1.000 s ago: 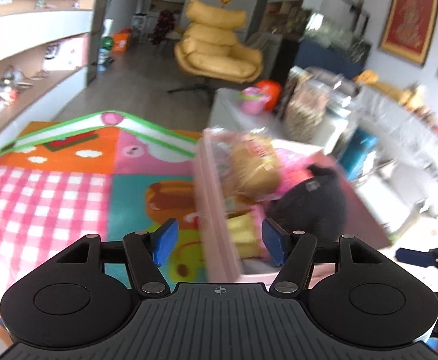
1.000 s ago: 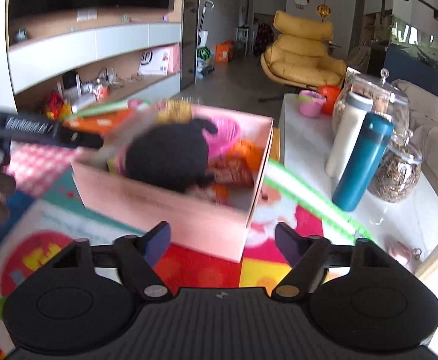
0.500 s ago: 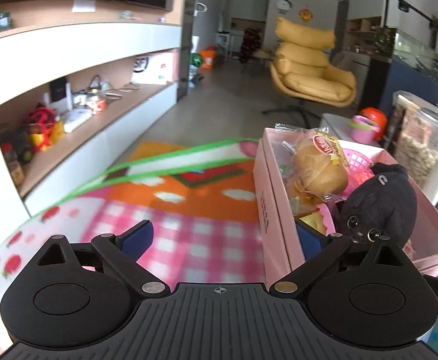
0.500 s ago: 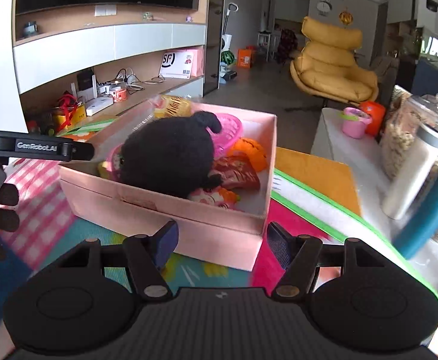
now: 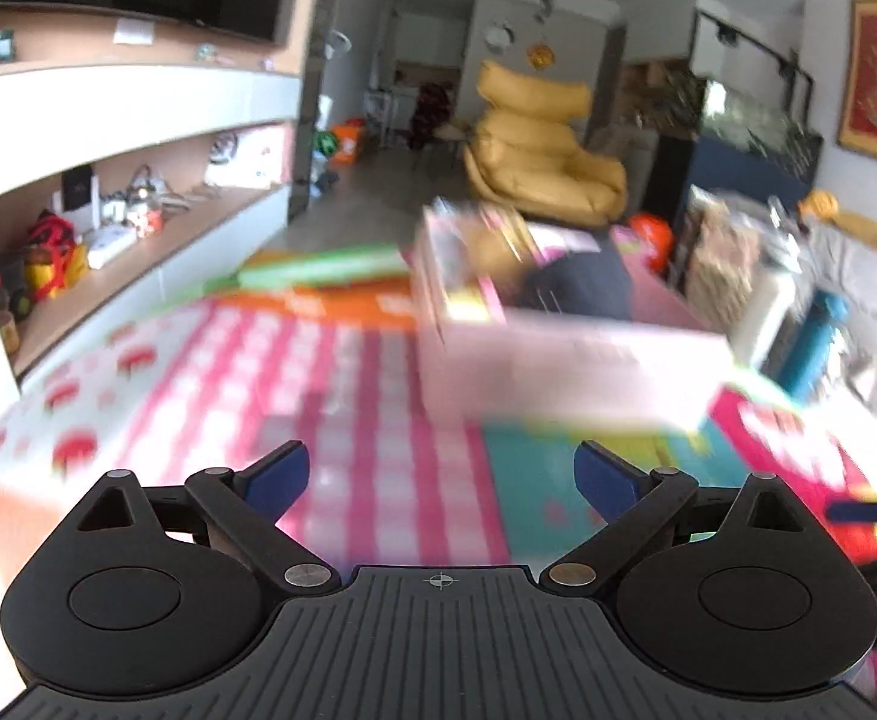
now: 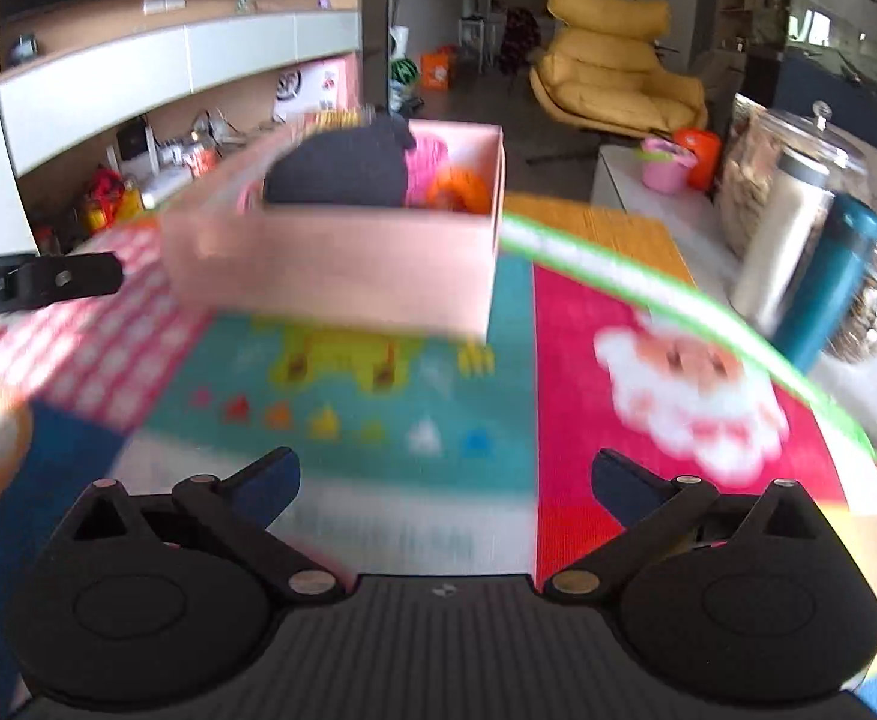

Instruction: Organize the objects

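A pink box (image 6: 342,267) stands on the colourful play mat (image 6: 378,408), well ahead of both grippers. It holds a black plush toy (image 6: 342,171), a pink item and orange items (image 6: 459,195). In the blurred left wrist view the box (image 5: 558,360) lies ahead to the right, with the black plush (image 5: 582,288) inside. My left gripper (image 5: 441,477) is open and empty above the mat. My right gripper (image 6: 445,480) is open and empty. The left gripper's tip shows at the left edge of the right wrist view (image 6: 42,282).
A white low table (image 6: 636,192) at the right carries a teal bottle (image 6: 828,282), a white bottle (image 6: 780,240), glass jars (image 6: 762,180) and a pink cup (image 6: 666,165). Shelves (image 5: 138,228) with small items run along the left. A yellow armchair (image 5: 540,162) stands behind.
Both grippers have pulled back from the pink box, which now sits farther away. Both sets of jaws have opened wider. Both views are blurred by motion.
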Action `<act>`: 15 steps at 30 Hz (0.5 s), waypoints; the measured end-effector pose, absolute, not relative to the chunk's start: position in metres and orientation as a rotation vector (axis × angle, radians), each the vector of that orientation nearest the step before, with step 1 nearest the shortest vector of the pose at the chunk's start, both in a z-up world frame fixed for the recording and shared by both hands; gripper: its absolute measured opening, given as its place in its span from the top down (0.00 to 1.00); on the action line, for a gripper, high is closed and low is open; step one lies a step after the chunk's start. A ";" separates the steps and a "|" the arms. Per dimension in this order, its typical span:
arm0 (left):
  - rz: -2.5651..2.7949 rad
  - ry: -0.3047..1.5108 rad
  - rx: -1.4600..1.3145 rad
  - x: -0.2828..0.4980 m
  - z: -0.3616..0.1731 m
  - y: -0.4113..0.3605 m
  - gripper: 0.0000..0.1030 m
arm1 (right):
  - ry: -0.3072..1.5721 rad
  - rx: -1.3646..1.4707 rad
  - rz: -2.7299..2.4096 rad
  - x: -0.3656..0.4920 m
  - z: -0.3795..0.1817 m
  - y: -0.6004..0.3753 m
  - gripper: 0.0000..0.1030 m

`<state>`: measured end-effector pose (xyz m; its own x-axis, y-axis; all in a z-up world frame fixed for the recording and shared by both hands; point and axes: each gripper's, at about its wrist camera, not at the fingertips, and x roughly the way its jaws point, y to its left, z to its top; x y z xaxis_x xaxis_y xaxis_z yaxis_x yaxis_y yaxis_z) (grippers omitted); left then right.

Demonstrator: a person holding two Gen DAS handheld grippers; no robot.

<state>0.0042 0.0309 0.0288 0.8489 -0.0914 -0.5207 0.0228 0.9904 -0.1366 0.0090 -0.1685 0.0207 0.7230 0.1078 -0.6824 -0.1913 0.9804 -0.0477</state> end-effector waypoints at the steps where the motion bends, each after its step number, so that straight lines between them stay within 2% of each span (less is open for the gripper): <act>1: -0.067 0.572 -0.095 -0.002 0.023 0.024 0.04 | 0.754 -0.135 0.162 0.004 0.016 -0.166 0.00; 6: -0.052 0.652 -0.046 -0.004 0.007 0.007 0.04 | 0.766 -0.064 0.149 0.005 0.009 -0.171 0.00; 9: -0.027 0.660 -0.029 0.000 0.004 0.002 0.04 | 0.703 -0.047 0.144 0.000 0.002 -0.178 0.00; 15: -0.004 0.673 0.019 -0.002 -0.001 -0.005 0.03 | 0.693 -0.042 0.125 -0.002 0.001 -0.175 0.00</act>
